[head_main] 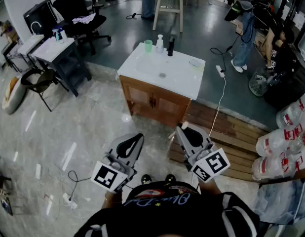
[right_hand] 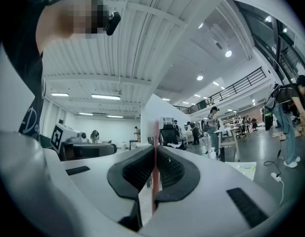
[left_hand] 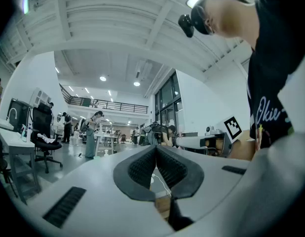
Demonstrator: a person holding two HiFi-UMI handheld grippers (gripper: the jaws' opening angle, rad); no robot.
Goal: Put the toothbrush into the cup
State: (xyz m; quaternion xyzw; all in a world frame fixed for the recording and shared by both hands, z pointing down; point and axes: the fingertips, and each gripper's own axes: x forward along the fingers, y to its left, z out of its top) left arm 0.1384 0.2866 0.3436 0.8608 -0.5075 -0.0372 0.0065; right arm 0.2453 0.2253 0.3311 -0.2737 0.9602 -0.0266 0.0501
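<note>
A pale green cup (head_main: 148, 45) stands at the back edge of a white sink counter (head_main: 184, 80) on a wooden cabinet, well ahead of both grippers. A pink toothbrush (right_hand: 155, 132) stands upright between the pads of my right gripper (right_hand: 155, 153), its bristle head poking above the jaws. In the head view the right gripper (head_main: 183, 128) is held low near my body, right of the left gripper (head_main: 138, 137). In the left gripper view my left gripper (left_hand: 156, 150) has its pads pressed together with nothing between them.
A soap bottle (head_main: 159, 44) and a dark bottle (head_main: 171, 47) stand beside the cup. A wooden pallet platform (head_main: 231, 132) lies right of the cabinet, with packs of water bottles (head_main: 283, 142) beyond. Office chairs (head_main: 81, 14), a desk (head_main: 56, 51) and floor cables (head_main: 73, 181) are at left.
</note>
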